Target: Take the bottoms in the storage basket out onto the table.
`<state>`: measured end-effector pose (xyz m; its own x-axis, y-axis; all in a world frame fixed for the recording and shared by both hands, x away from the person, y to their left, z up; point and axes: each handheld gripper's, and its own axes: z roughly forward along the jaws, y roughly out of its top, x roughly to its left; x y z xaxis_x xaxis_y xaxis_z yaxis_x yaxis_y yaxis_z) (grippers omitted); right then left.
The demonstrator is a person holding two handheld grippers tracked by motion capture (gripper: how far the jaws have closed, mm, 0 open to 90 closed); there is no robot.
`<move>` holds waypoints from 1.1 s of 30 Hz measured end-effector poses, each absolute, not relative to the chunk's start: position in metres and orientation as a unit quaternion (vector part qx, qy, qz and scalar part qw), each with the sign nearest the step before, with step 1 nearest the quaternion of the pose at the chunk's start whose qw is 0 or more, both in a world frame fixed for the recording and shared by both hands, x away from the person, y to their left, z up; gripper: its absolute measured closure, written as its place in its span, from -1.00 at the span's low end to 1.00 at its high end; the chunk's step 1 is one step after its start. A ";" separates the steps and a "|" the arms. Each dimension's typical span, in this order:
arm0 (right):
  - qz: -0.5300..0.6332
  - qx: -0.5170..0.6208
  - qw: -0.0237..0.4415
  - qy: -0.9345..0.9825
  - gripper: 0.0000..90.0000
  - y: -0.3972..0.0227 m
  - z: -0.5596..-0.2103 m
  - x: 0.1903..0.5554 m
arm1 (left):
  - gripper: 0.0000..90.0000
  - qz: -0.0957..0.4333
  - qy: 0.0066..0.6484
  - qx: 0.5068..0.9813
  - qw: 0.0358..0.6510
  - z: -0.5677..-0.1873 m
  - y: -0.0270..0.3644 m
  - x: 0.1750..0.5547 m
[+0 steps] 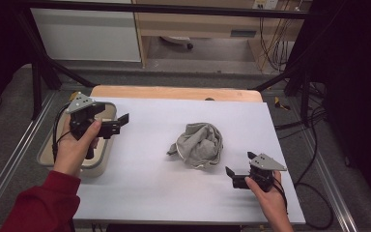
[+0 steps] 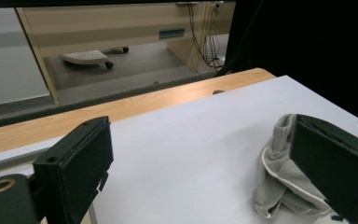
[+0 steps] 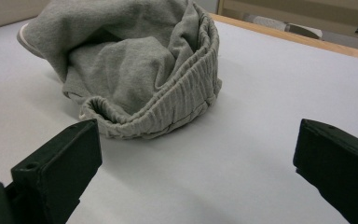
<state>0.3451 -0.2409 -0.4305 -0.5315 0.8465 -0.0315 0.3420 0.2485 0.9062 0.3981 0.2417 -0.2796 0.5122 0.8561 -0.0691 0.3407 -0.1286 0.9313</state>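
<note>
A crumpled grey garment [image 1: 199,143] with a ribbed waistband lies in a heap near the middle of the white table [image 1: 145,188]. My left gripper [image 1: 118,123] is held above the table's left side, jaws wide apart and empty, pointing toward the heap. In the left gripper view the garment [image 2: 279,172] sits low on the right, partly behind one jaw. My right gripper [image 1: 239,166] rests low at the front right, open and empty, a short way from the heap. In the right gripper view the garment [image 3: 140,70] lies just beyond the spread jaws.
A beige bin [image 1: 101,162] stands at the table's left edge under my left hand. A wooden strip [image 1: 174,93] runs along the far edge. Black frame legs and cables [image 1: 314,125] stand to the right of the table.
</note>
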 end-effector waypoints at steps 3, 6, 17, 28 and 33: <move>0.464 0.403 0.272 0.741 -0.97 -0.241 -0.430 0.345 | -0.87 0.257 0.424 0.705 0.507 -0.281 0.247 0.393; 0.463 0.402 0.274 0.741 -0.97 -0.241 -0.430 0.345 | -0.87 0.260 0.427 0.701 0.509 -0.281 0.253 0.388; 0.461 0.404 0.274 0.742 -0.97 -0.243 -0.431 0.347 | -0.88 0.275 0.435 0.699 0.498 -0.290 0.272 0.379; 0.460 0.405 0.275 0.741 -0.97 -0.243 -0.432 0.346 | -0.88 0.281 0.445 0.686 0.503 -0.313 0.289 0.353; 0.457 0.405 0.277 0.742 -0.97 -0.243 -0.432 0.345 | -0.88 0.283 0.443 0.692 0.495 -0.322 0.290 0.342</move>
